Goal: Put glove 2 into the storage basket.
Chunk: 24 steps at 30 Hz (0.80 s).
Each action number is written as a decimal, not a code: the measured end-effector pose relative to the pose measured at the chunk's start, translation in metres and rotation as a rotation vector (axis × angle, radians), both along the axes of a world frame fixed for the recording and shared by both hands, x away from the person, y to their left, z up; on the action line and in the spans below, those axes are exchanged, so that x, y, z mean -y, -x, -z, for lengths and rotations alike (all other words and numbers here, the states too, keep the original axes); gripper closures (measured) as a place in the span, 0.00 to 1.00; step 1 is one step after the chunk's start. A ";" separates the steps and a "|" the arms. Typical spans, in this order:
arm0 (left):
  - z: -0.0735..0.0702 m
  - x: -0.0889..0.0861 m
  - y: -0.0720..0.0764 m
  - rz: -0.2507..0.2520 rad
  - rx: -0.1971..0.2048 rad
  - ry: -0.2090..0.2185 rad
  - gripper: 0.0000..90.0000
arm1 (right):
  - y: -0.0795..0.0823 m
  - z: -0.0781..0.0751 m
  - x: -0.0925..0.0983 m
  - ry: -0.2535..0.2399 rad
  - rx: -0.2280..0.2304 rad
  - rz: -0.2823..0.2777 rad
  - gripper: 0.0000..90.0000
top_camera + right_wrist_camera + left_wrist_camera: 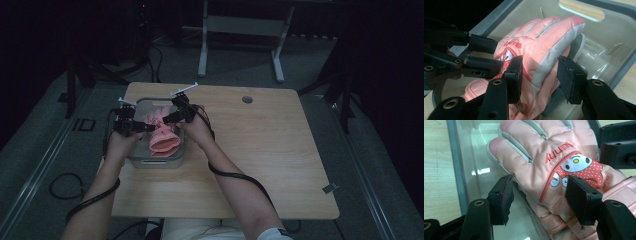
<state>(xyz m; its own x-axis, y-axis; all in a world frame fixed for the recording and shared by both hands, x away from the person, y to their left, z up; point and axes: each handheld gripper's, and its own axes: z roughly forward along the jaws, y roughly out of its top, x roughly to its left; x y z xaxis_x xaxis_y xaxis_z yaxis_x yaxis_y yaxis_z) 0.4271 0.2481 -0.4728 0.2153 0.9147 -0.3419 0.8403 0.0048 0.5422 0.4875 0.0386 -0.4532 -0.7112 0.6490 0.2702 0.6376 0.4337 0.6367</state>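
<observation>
A pink padded glove (162, 137) with a cartoon patch lies in a grey plastic bin (142, 161) at the table's left. My left gripper (147, 128) reaches in from the bin's left side. In the left gripper view its jaws stand apart around the glove (536, 152) near the patch; one pad is clear of the fabric, the other hovers over it. My right gripper (167, 119) comes in from the bin's right. In the right gripper view its jaws (540, 68) straddle the grey-trimmed edge of the glove (541, 42) without squeezing it.
The bin wall (456, 170) rises close on both sides of the glove. The wooden table (260, 150) stretches bare to the right, with a round cable hole (247, 99) near its far edge. The left gripper's black jaws (481, 55) cross the right gripper view.
</observation>
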 end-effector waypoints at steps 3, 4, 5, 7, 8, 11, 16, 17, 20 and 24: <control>-0.002 -0.003 0.001 -0.008 0.005 0.002 0.43 | 0.000 -0.003 0.003 -0.018 -0.008 0.002 0.61; -0.003 -0.004 0.002 -0.008 0.010 0.001 0.43 | 0.000 -0.004 0.004 -0.021 -0.006 0.001 0.61; -0.004 -0.005 0.002 -0.005 0.015 0.006 0.43 | 0.001 -0.005 0.005 -0.024 -0.003 0.002 0.61; -0.007 -0.007 0.003 -0.005 0.021 0.011 0.41 | 0.002 -0.007 0.006 -0.030 -0.002 -0.002 0.61; -0.009 -0.007 0.003 -0.004 0.024 0.015 0.41 | 0.002 -0.008 0.007 -0.032 0.001 -0.005 0.60; -0.012 -0.007 0.004 -0.008 0.039 0.008 0.41 | 0.004 -0.012 0.007 -0.044 0.009 -0.010 0.59; -0.020 -0.005 0.007 0.003 0.070 0.009 0.41 | 0.005 -0.016 0.011 -0.052 0.026 -0.015 0.58; -0.021 -0.005 0.007 0.008 0.073 0.013 0.41 | 0.005 -0.016 0.011 -0.056 0.025 -0.016 0.58; -0.025 -0.002 0.007 0.019 0.084 0.013 0.41 | 0.005 -0.018 0.013 -0.061 0.030 -0.016 0.57; -0.033 0.001 0.010 0.030 0.112 0.020 0.41 | 0.008 -0.022 0.016 -0.066 0.044 -0.038 0.52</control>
